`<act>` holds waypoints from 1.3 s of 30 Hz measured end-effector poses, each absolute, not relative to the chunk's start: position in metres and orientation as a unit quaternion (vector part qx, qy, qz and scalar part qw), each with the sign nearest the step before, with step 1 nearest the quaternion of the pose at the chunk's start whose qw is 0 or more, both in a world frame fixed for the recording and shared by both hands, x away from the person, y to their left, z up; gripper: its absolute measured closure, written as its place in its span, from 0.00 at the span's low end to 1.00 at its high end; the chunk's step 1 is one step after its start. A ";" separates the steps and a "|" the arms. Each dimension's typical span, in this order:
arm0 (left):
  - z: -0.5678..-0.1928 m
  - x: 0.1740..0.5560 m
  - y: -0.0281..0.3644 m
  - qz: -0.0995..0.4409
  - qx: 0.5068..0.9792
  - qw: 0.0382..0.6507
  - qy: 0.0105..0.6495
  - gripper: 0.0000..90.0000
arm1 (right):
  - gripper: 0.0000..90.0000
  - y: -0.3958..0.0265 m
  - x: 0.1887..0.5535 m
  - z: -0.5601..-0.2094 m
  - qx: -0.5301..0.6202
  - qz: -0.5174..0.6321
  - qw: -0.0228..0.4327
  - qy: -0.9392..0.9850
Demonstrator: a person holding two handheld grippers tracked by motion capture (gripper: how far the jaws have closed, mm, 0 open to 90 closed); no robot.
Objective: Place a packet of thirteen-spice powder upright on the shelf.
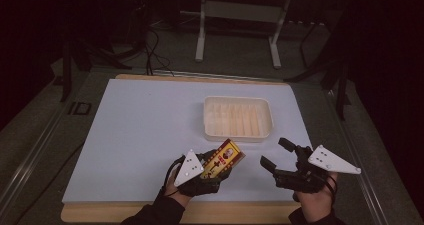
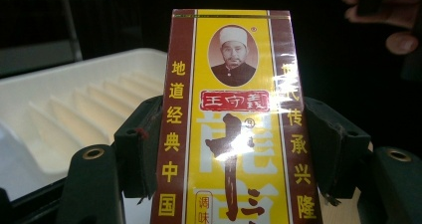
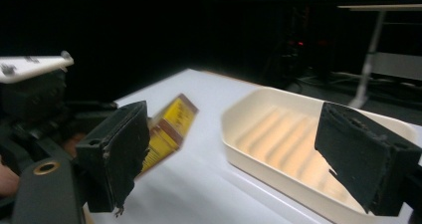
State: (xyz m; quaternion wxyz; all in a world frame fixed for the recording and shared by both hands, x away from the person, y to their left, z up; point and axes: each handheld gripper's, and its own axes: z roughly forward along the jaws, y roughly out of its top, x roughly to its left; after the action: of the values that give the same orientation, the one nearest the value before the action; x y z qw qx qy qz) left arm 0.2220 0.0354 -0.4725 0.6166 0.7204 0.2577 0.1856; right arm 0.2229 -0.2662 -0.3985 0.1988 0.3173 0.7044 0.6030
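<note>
Held near the white tray (image 1: 238,116), just short of its near rim: yellow box (image 1: 223,158) with brown edges, portrait and red label. Clamped by left gripper (image 1: 212,166). Right gripper (image 1: 276,155) spread wide, empty.

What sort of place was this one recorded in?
Probably a lab or studio set up for recording, not a home: a pale mat on a wooden table, metal stands on carpet in a dark room, and just a tray and a box.

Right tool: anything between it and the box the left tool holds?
Nothing. In the high view, bare table surface separates the open right tool from the yellow box clamped in the left tool.
</note>
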 end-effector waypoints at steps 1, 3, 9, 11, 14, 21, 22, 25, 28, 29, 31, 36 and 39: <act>-0.472 0.222 0.036 0.188 0.717 0.621 0.254 0.37 | 0.15 -0.263 0.224 -0.398 0.315 0.604 0.199 0.705; -0.472 0.222 0.035 0.190 0.710 0.630 0.250 0.37 | 0.13 -0.255 0.226 -0.396 0.323 0.610 0.183 0.700; -0.472 0.220 0.034 0.210 0.697 0.644 0.234 0.37 | 0.15 -0.232 0.230 -0.398 0.347 0.630 0.129 0.683; -0.472 0.220 0.034 0.211 0.695 0.648 0.228 0.37 | 0.16 -0.229 0.230 -0.398 0.350 0.631 0.115 0.682; -0.472 0.219 0.032 0.222 0.688 0.658 0.211 0.37 | 0.24 -0.216 0.231 -0.402 0.359 0.630 0.087 0.683; -0.475 0.219 0.028 0.244 0.676 0.664 0.205 0.37 | 0.39 -0.204 0.238 -0.408 0.395 0.628 0.046 0.669; -0.476 0.219 0.028 0.240 0.674 0.669 0.203 0.37 | 0.42 -0.203 0.239 -0.408 0.396 0.627 0.042 0.670; -0.478 0.220 0.027 0.241 0.668 0.673 0.204 0.37 | 0.53 -0.199 0.241 -0.407 0.397 0.621 0.033 0.675; -0.478 0.219 0.027 0.252 0.668 0.670 0.204 0.37 | 0.66 -0.198 0.244 -0.408 0.413 0.619 0.027 0.668; -0.478 0.219 0.027 0.255 0.669 0.668 0.205 0.37 | 0.68 -0.198 0.244 -0.408 0.420 0.616 0.028 0.666; -0.478 0.218 0.026 0.262 0.672 0.661 0.208 0.37 | 0.71 -0.197 0.244 -0.408 0.425 0.612 0.031 0.666; -0.479 0.219 0.025 0.257 0.677 0.653 0.223 0.36 | 0.74 -0.191 0.244 -0.405 0.438 0.597 0.040 0.671; -0.479 0.220 0.026 0.264 0.676 0.650 0.224 0.36 | 0.75 -0.187 0.244 -0.403 0.432 0.592 0.051 0.678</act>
State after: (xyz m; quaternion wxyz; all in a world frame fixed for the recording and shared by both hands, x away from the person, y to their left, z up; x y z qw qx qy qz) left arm 0.2198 0.0264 -0.4793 0.6499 0.6764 0.2238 0.2644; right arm 0.2438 -0.1868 -0.4027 0.0513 0.4324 0.6782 0.5920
